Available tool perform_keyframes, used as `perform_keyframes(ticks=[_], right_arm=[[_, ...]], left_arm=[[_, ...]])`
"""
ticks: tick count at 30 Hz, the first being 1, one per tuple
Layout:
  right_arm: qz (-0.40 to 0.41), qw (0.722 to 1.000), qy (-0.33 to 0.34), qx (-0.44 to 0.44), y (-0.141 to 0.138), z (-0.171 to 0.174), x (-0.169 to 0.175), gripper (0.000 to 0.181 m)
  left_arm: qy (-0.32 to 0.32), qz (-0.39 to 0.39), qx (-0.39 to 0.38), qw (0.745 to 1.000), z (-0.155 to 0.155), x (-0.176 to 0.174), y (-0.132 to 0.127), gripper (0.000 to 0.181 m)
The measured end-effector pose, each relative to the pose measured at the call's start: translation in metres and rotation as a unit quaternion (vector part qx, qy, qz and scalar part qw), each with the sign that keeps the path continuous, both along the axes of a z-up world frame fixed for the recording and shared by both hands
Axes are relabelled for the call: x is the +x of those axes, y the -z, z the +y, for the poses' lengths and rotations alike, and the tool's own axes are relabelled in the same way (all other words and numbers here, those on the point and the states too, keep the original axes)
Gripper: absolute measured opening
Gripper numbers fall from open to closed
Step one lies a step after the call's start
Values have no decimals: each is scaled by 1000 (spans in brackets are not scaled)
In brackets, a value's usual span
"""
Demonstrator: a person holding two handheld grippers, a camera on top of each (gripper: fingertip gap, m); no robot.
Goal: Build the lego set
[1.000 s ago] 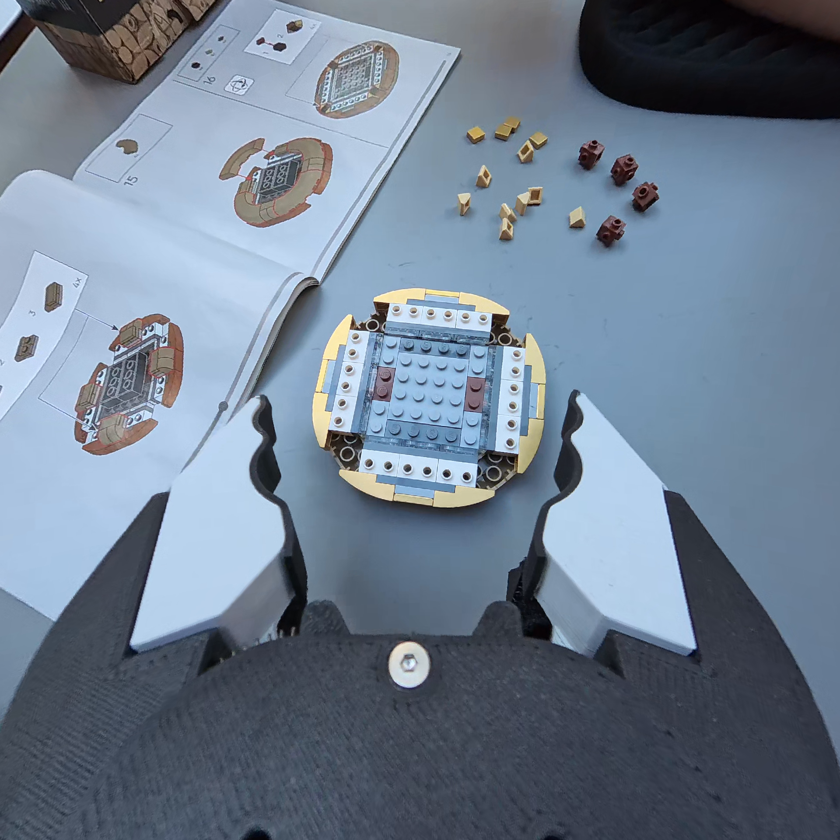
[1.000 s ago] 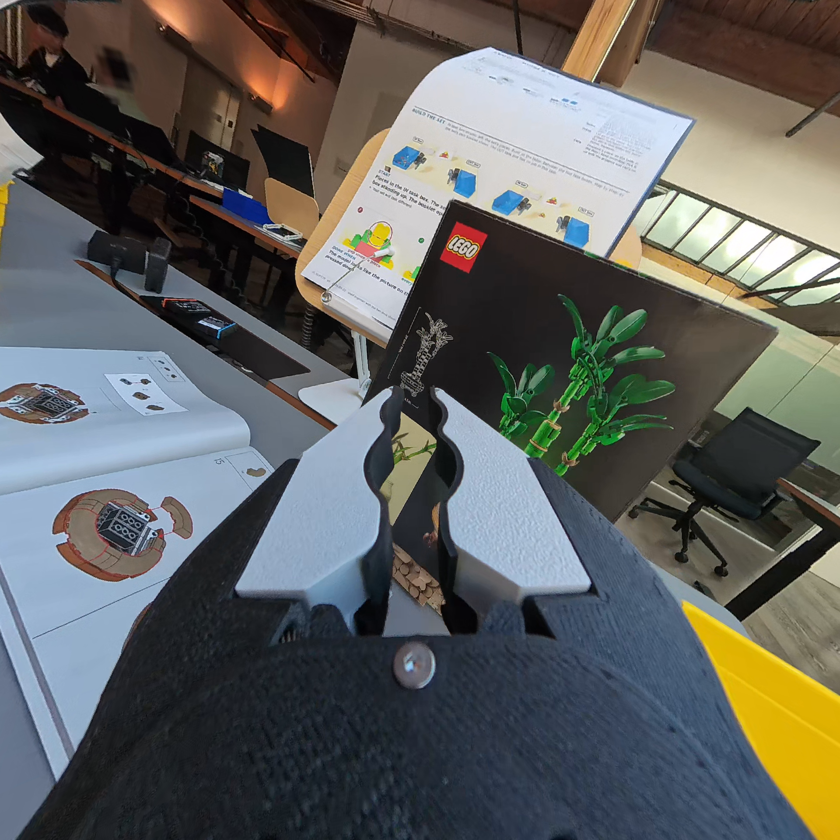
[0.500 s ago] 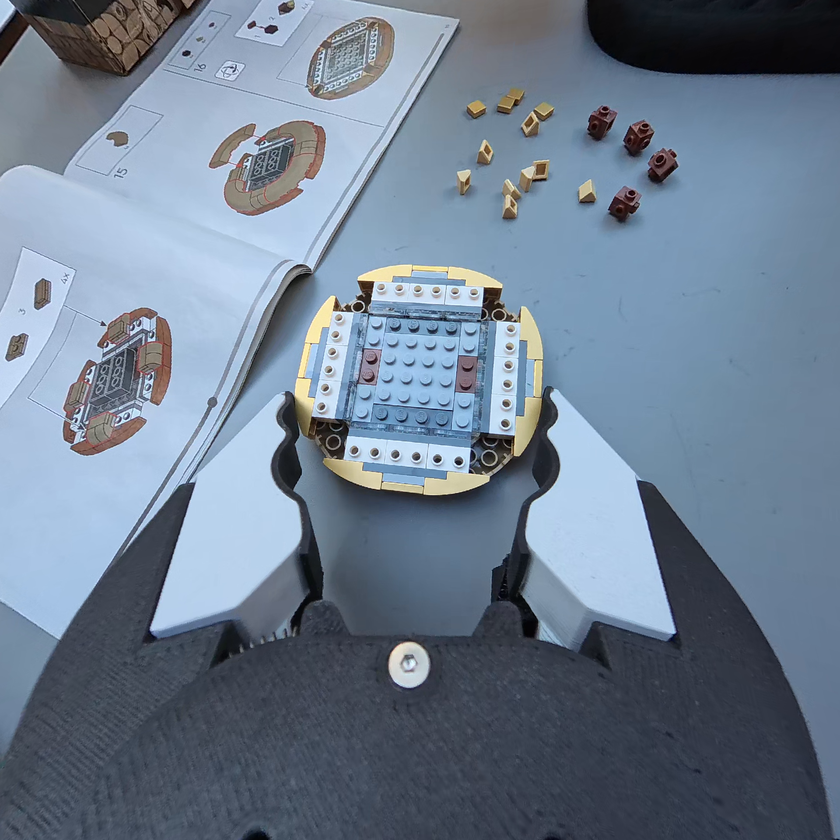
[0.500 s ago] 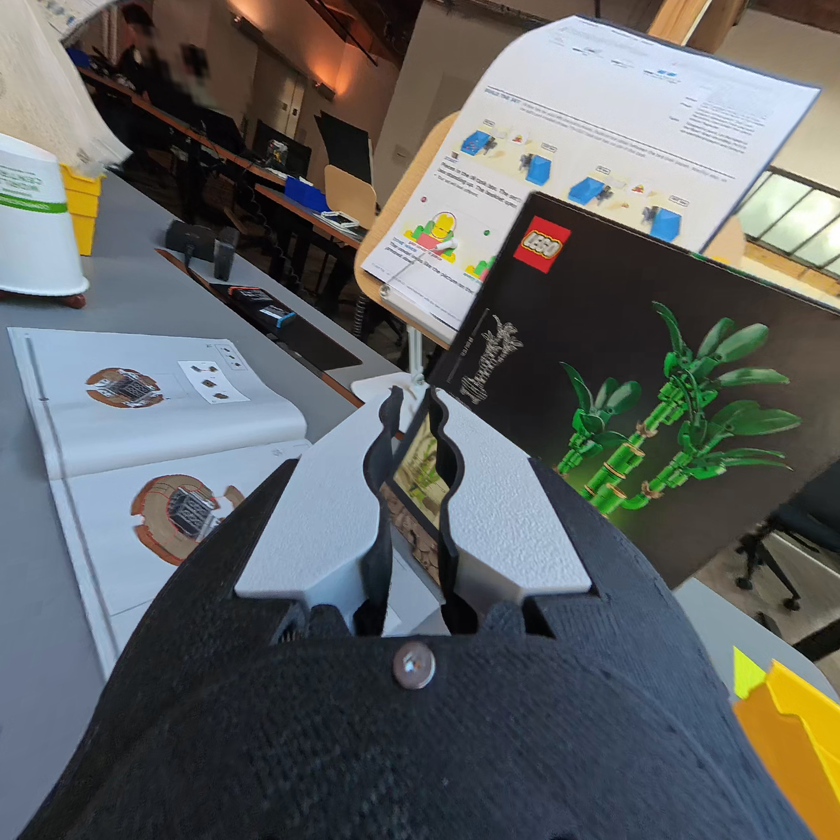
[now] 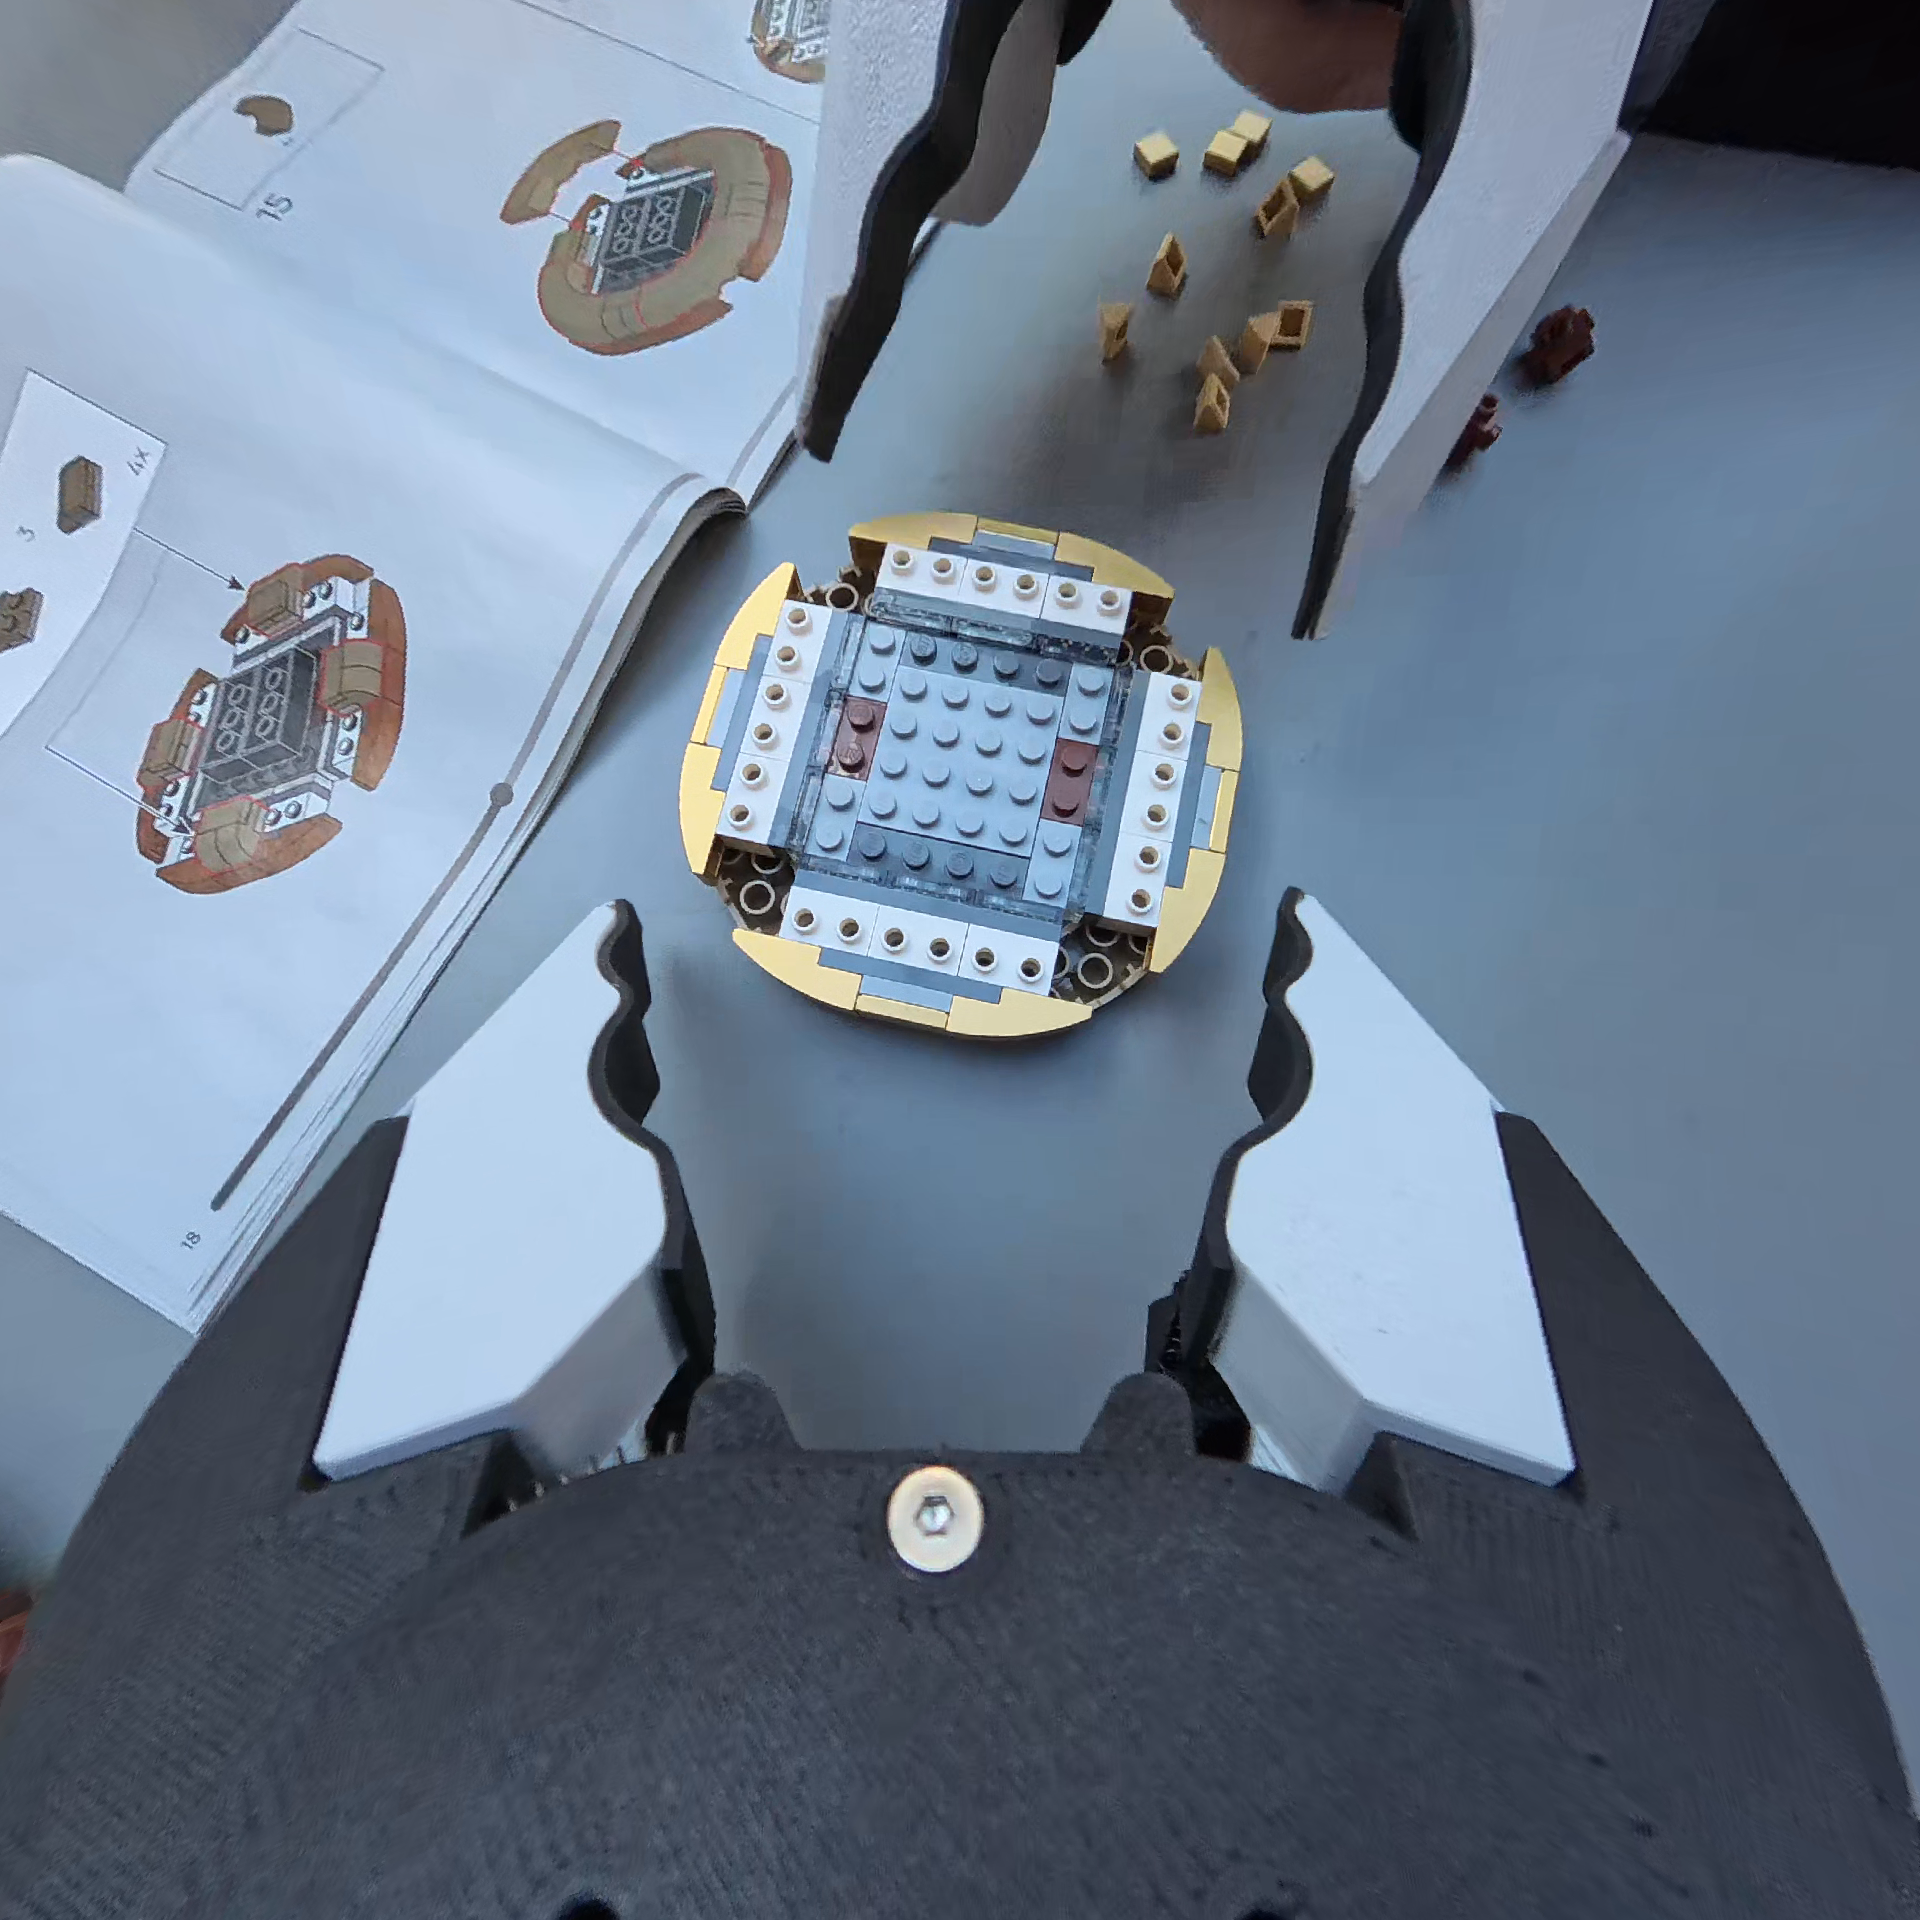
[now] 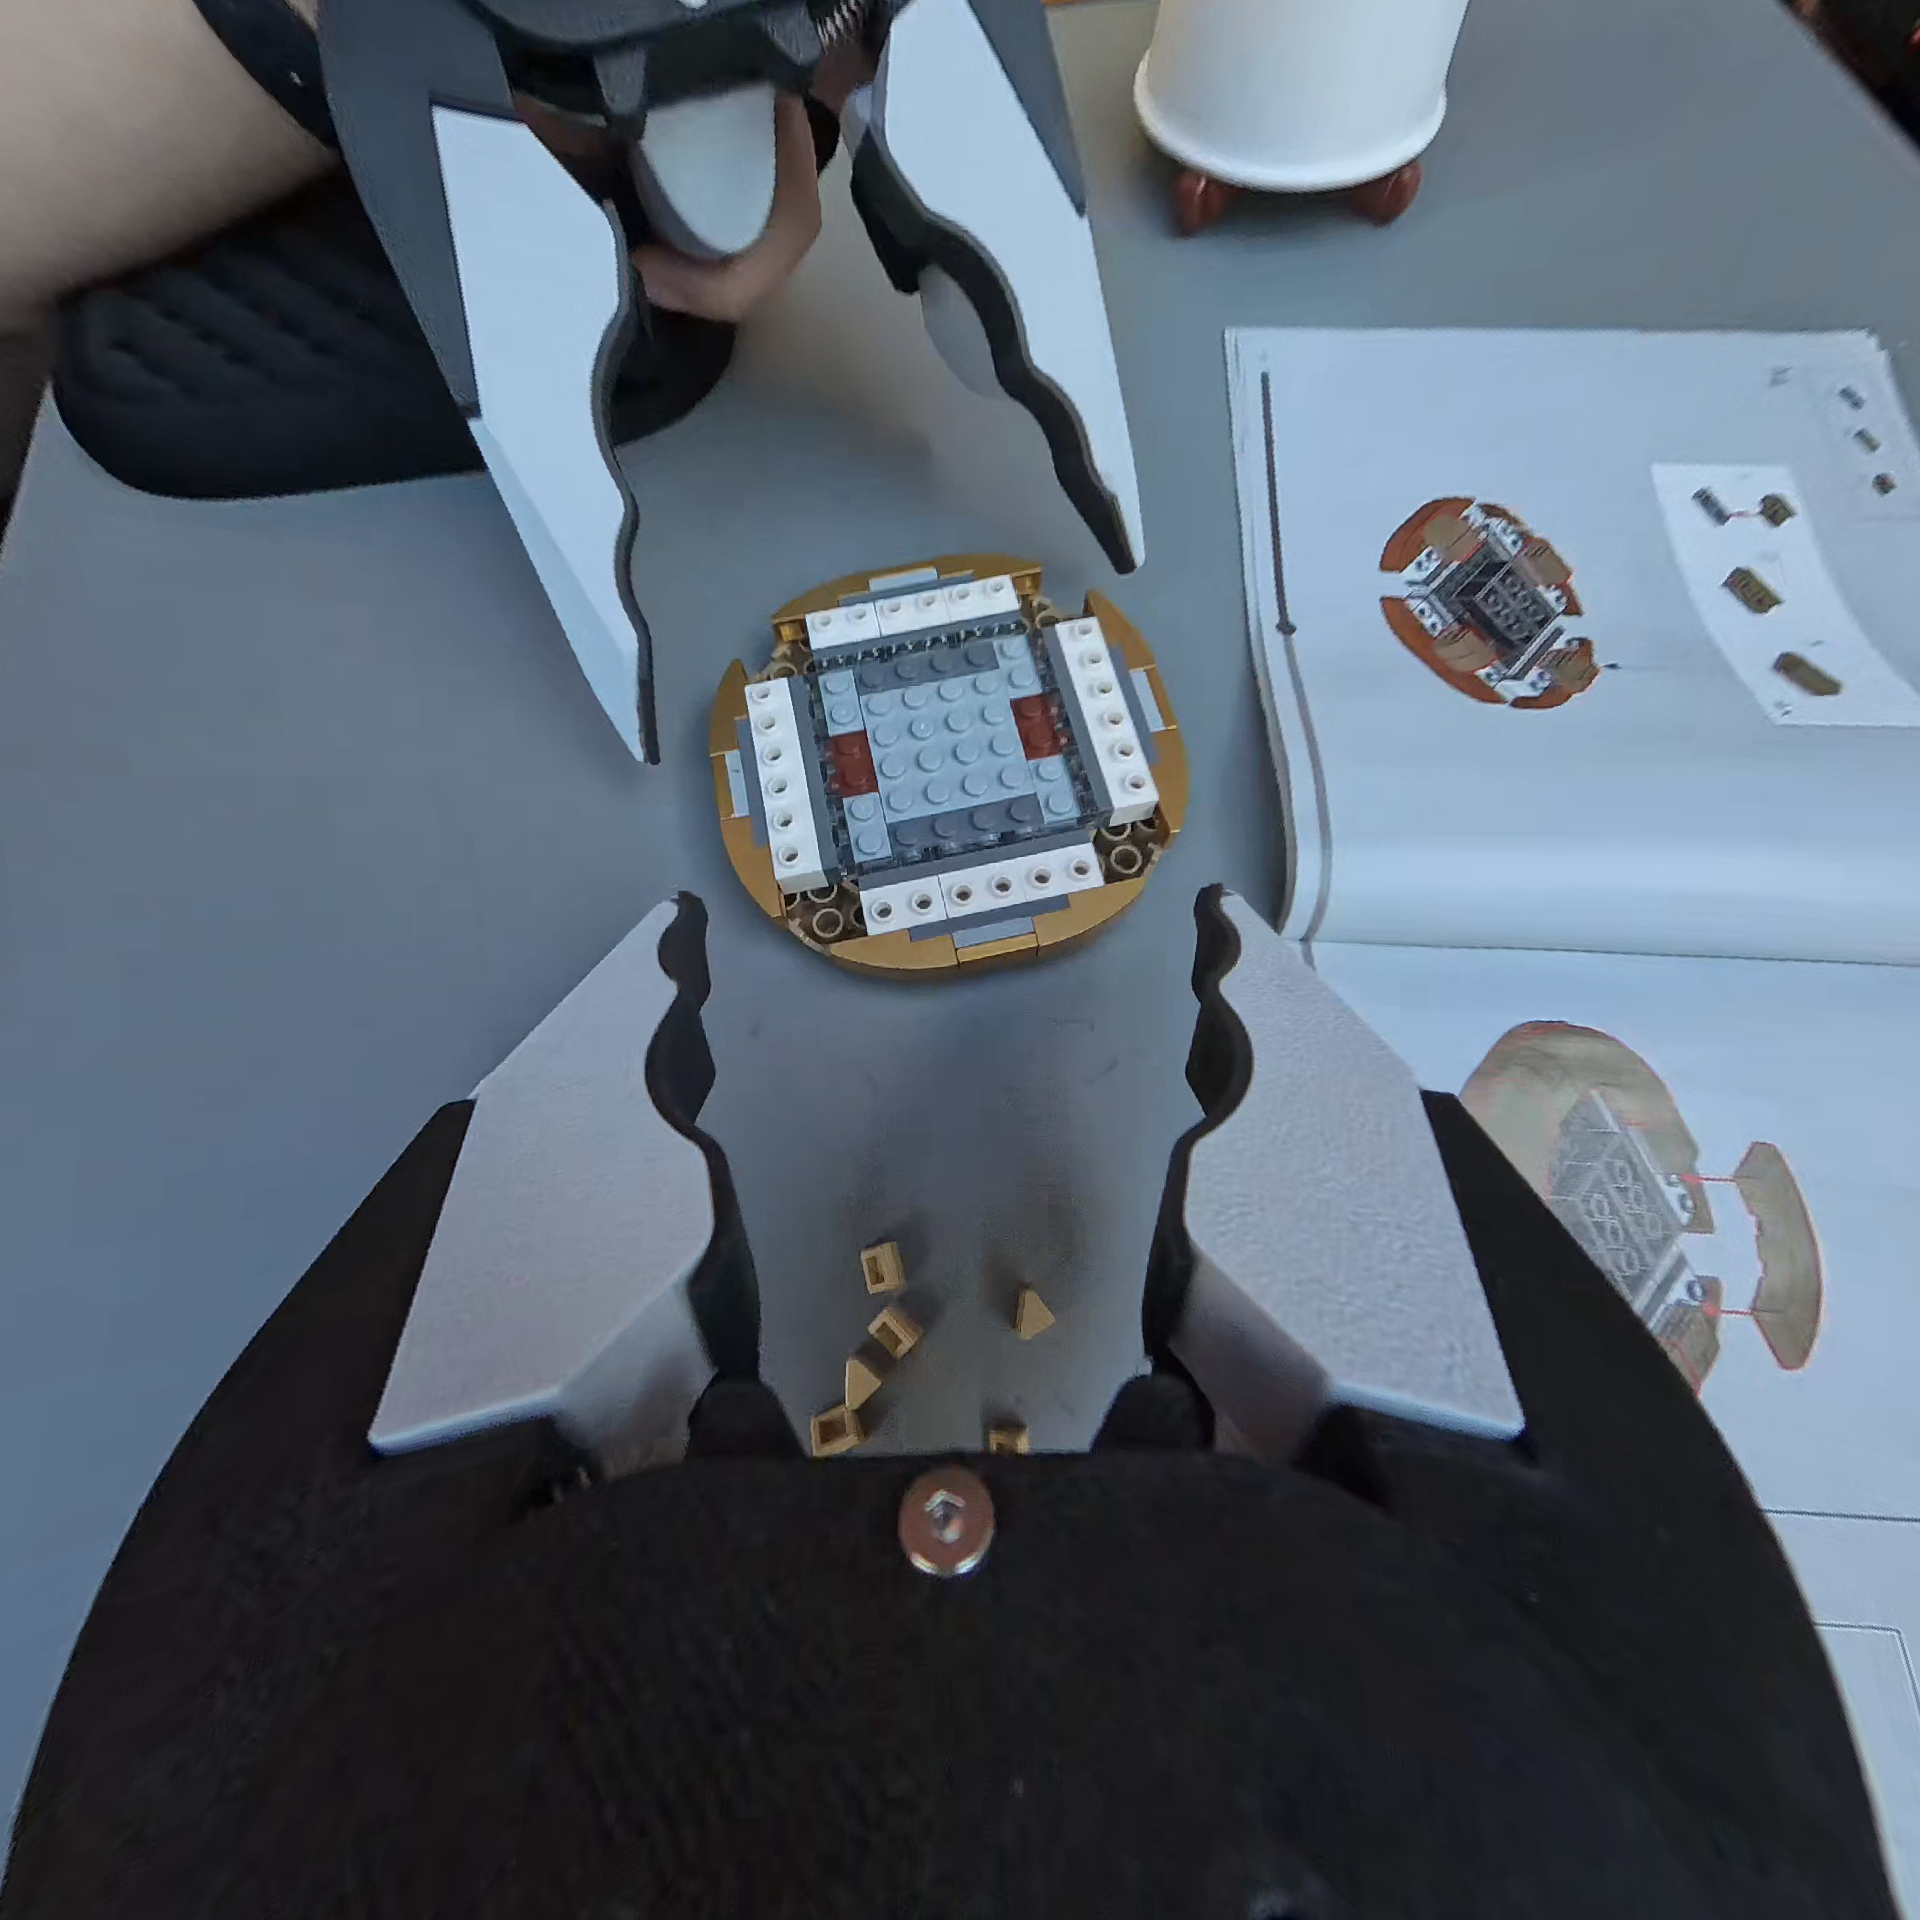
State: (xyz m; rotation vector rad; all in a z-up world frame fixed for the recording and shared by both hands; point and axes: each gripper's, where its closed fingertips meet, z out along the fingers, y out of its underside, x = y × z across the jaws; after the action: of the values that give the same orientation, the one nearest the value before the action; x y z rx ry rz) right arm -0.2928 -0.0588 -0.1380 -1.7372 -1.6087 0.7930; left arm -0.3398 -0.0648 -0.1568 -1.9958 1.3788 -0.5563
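Observation:
The round lego base (image 5: 961, 779), with a gold rim, white bricks and a grey studded middle, lies flat on the grey table (image 5: 1558, 935). My left gripper (image 5: 956, 916) is open and empty. Its fingertips stand at either side of the base's near edge and do not touch it. My right gripper (image 5: 1065, 535) comes from the opposite side, open and empty, with its tips just beyond the base's far edge. In the right wrist view the base (image 6: 945, 769) lies between my right gripper (image 6: 943, 902) and the left gripper (image 6: 883, 657). Neither touches it.
Small tan pieces (image 5: 1216, 353) and brown pieces (image 5: 1558, 343) lie behind the base; the tan ones also show under the right gripper (image 6: 883, 1340). The open instruction booklet (image 5: 364, 520) lies beside the base. A white cup (image 6: 1288, 94) and a black pad (image 6: 260, 364) are nearby.
The right gripper swung down from pointing at the box to face the base, and its fingers opened wide. The left gripper narrowed towards the base, then opened again and drew back slightly.

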Motion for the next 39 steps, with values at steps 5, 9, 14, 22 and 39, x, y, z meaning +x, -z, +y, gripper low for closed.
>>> perform_keyframes(ticks=[5,9,14,22,39], right_arm=[[-23,1000,6,-8,15,-2,-7,95],[-47,999,12,10,23,0,-8,84],[-38,995,20,88,14,0,-5,84],[-29,982,34,182,3,-5,1,84],[-43,998,31,27,23,-7,-1,85]], left_arm=[[4,16,9,1000,-1,0,4,99],[8,24,9,1000,-1,2,7,94],[17,30,76,997,1,5,0,94],[27,41,132,990,-3,11,-6,93],[16,23,24,999,-7,9,4,94]])
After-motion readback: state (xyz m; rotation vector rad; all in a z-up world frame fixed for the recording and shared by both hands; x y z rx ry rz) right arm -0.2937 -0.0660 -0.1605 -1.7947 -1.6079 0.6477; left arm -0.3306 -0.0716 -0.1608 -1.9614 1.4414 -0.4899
